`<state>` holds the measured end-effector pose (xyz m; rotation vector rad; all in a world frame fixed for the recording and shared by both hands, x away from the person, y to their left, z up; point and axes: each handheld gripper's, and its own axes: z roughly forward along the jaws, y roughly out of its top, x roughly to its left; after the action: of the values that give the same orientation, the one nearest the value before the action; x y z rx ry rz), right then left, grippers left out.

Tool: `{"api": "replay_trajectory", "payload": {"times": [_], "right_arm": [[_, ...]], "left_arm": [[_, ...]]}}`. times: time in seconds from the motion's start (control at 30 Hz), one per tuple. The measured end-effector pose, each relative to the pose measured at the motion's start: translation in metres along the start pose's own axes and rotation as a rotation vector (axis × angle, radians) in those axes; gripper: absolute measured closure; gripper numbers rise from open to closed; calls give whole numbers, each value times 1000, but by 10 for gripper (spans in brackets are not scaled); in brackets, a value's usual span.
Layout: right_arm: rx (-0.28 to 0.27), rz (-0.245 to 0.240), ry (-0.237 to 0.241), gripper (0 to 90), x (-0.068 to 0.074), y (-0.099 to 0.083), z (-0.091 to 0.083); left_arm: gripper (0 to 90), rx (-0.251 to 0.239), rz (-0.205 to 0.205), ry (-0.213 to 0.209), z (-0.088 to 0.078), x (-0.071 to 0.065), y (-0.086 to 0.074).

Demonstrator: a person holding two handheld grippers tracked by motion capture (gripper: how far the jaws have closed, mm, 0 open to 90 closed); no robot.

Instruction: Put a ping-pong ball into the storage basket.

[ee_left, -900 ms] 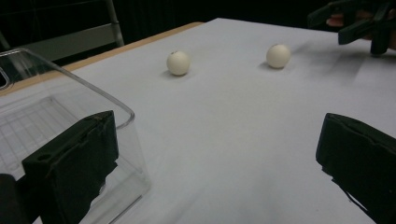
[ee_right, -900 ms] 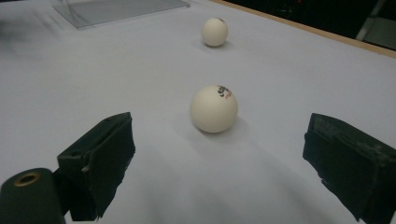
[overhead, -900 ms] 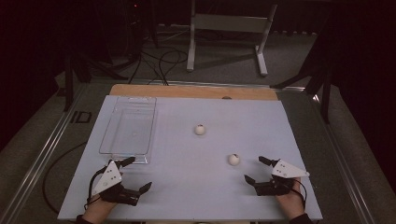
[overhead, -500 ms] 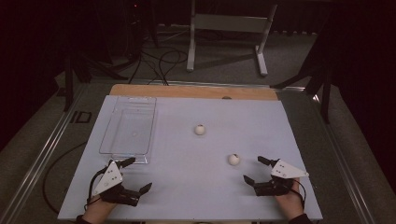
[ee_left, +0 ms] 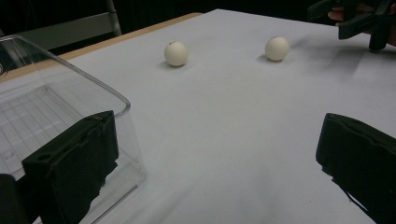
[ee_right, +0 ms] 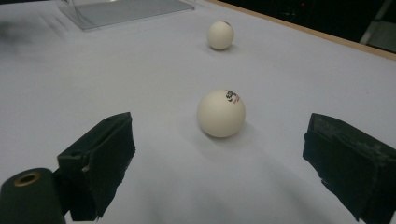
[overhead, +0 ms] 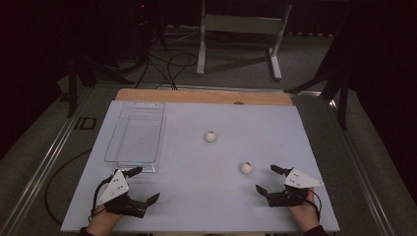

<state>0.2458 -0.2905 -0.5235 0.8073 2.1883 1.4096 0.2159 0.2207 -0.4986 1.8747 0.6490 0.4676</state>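
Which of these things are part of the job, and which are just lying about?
In use: near ball, far ball, clear tray, left gripper, right gripper, both open.
Lying about: metal stand, floor cables, wooden board under the white sheet.

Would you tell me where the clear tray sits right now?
In the high view, the clear tray lies on the table's left side, just beyond the left gripper and left of both white balls.

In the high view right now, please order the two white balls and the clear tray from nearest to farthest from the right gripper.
From the right gripper:
1. Near ball, just ahead of its open jaws.
2. Far ball, toward the table's middle.
3. Clear tray, on the left side.
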Motion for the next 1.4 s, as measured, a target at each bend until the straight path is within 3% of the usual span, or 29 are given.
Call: {"api": "replay_trajectory", "payload": {"times": [0.17, 0.43, 1.4], "right_arm": [[-14, 5, 1, 90, 0, 1, -2], [-15, 3, -4, 90, 2, 2, -2], [-19, 6, 0, 91, 2, 3, -3]], "left_arm": [[2, 19, 16, 19, 0, 0, 2], [2, 34, -1, 0, 0, 0, 12], [2, 114, 62, -62, 11, -1, 79]]}}
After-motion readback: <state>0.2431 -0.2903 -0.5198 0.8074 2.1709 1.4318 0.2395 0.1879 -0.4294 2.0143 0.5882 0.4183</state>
